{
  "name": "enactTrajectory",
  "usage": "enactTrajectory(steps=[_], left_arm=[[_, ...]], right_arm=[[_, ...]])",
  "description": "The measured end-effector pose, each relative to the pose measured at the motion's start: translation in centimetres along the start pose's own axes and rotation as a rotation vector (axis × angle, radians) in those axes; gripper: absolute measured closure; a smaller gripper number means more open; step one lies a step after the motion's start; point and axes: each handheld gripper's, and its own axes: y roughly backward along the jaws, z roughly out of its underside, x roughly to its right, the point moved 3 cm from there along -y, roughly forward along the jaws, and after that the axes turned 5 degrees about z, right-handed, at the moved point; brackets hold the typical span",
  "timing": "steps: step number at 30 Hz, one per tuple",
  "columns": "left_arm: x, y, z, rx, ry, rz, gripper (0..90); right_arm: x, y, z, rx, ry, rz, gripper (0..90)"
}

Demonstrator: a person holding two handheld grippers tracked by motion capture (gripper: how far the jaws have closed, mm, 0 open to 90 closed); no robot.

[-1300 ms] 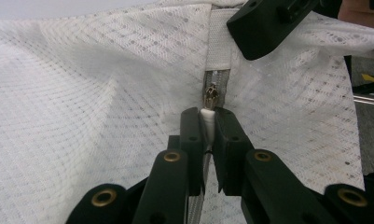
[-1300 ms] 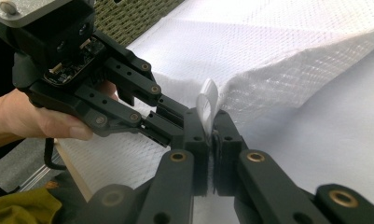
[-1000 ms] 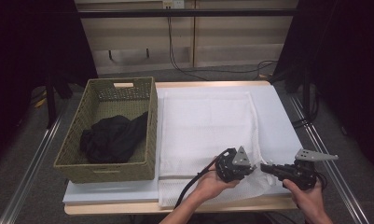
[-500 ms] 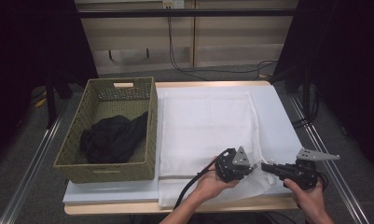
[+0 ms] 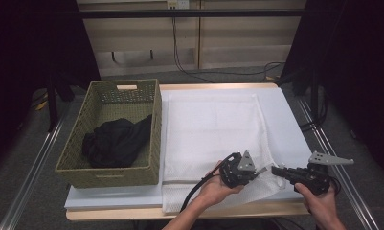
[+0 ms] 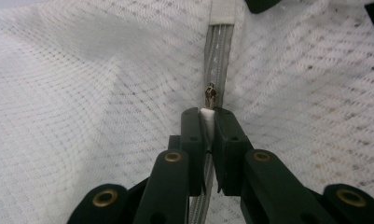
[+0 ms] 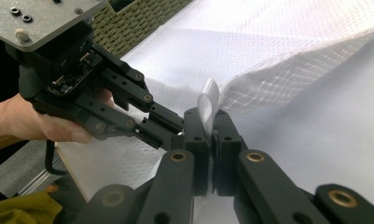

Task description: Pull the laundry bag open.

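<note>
A white mesh bag [image 5: 213,127] lies flat on the table, its near right corner lifted. In the left gripper view, its grey zipper tape [image 6: 219,51] runs away from me, with the metal slider [image 6: 211,93] just past my jaws. My left gripper [image 6: 208,114] is shut on a white bit of fabric on the zipper line. Facing it from the right, my right gripper [image 7: 208,119] is shut on a white fabric tab [image 7: 208,99] at the bag's edge. In the high view, the left gripper [image 5: 262,170] and right gripper [image 5: 275,169] meet tip to tip near the table's front edge.
A woven green basket [image 5: 153,120] stands at the bag's left, holding a crumpled black cloth [image 5: 115,141]. The white tabletop [image 5: 288,124] shows bare to the right of the bag. Cables hang behind the table's far edge. A hand [image 7: 31,123] holds the left gripper.
</note>
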Motion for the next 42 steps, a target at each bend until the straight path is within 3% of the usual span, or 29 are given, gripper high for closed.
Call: enactTrajectory(steps=[3, 11, 12, 15, 17, 23, 24, 28, 35, 37, 42], left_arm=[[0.0, 0.1, 0.1, -0.009, -0.019, -0.003, 83.6], [-0.1, 0.2, 0.3, -0.019, -0.009, -0.017, 83.7], [-0.2, 0.4, 0.4, -0.042, -0.021, -0.017, 83.7], [-0.3, 0.4, 0.5, -0.011, 0.007, -0.009, 83.7], [-0.3, 0.4, 0.5, -0.036, -0.016, -0.016, 83.7], [-0.5, 0.6, 0.7, -0.020, -0.004, -0.024, 83.8], [-0.6, 0.7, 0.8, -0.041, -0.010, -0.027, 83.9], [-0.6, 0.9, 0.9, -0.018, 0.005, -0.027, 83.9], [-0.8, 1.1, 1.2, -0.059, -0.016, -0.035, 84.2], [-0.8, 1.1, 1.2, -0.037, -0.005, -0.035, 84.2], [-0.9, 1.1, 1.3, -0.051, -0.006, -0.036, 84.2]], right_arm=[[0.0, 0.1, 0.1, -0.003, 0.001, -0.002, 87.1], [0.1, 0.0, 0.2, -0.003, -0.003, 0.007, 87.0], [0.1, 0.0, 0.2, -0.002, -0.005, 0.009, 87.0], [0.2, 0.1, 0.3, -0.003, -0.003, 0.006, 87.0], [0.1, 0.2, 0.3, -0.003, -0.002, 0.005, 87.1], [0.2, 0.3, 0.4, 0.003, -0.001, 0.011, 87.0], [0.2, 0.3, 0.5, 0.001, -0.003, 0.008, 87.1], [0.2, 0.4, 0.5, 0.002, -0.004, 0.011, 87.1], [0.3, 0.6, 0.3, 0.009, -0.007, 0.015, 87.1], [0.3, 0.6, 0.3, 0.006, -0.007, 0.013, 87.1], [0.3, 0.6, 0.3, 0.007, -0.005, 0.014, 87.1]])
